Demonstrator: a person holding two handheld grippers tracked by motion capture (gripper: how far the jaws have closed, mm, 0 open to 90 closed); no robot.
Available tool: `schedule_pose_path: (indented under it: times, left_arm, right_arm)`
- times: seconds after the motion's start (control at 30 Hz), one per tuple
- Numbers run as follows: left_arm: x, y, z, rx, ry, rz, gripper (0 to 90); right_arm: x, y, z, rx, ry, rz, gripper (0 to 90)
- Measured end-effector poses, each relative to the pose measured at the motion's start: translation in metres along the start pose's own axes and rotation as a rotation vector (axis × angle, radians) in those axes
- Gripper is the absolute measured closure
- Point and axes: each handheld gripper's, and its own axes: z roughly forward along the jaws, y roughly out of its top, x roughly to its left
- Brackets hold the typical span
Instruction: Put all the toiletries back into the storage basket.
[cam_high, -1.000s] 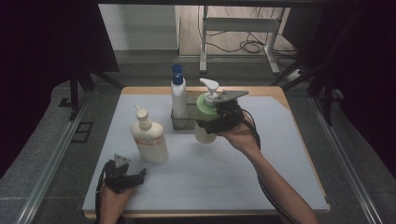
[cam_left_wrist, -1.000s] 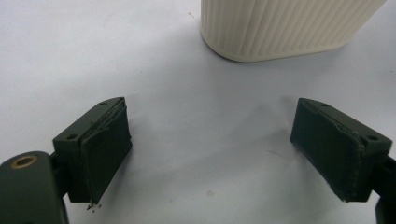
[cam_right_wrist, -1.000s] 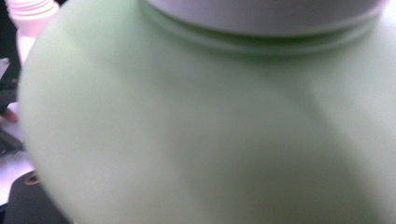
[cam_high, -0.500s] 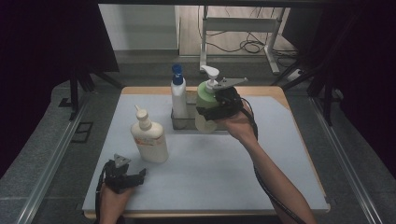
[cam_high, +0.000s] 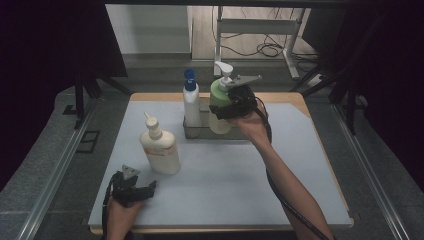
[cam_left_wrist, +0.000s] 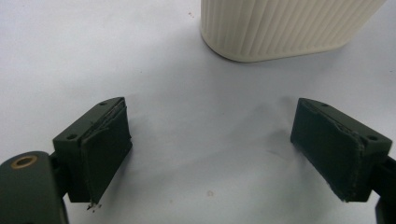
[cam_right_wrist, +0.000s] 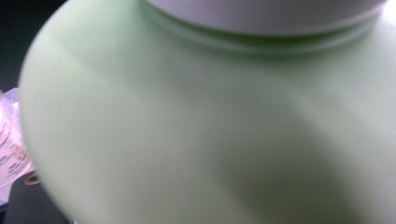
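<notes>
Green pump bottle (cam_high: 219, 107): upright, clamped by the right hand-held gripper (cam_high: 231, 105) at upper centre, over the metal tray (cam_high: 194, 132). Left hand-held gripper (cam_high: 134, 186): open, empty, lower left.

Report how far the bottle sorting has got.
Done: the blue-capped bottle stands in the metal basket. In hand: the right gripper grips the green pump bottle at the basket; whether it rests inside I cannot tell. Left: the cream bottle stands on the table near the open left gripper.
</notes>
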Motion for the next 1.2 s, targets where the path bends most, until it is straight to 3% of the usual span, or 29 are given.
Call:
schedule_pose_path:
  times: [0.67,1.2]
  left_arm:
    - [0.000,0.000,0.000,0.000,0.001,-0.001,11.7]
    - [0.000,0.000,0.000,0.001,0.001,-0.001,11.7]
  right_arm:
    - [-0.014,0.008,0.024,-0.004,-0.056,0.027,12.1]
    - [-0.019,0.002,0.046,0.017,-0.059,0.026,12.1]
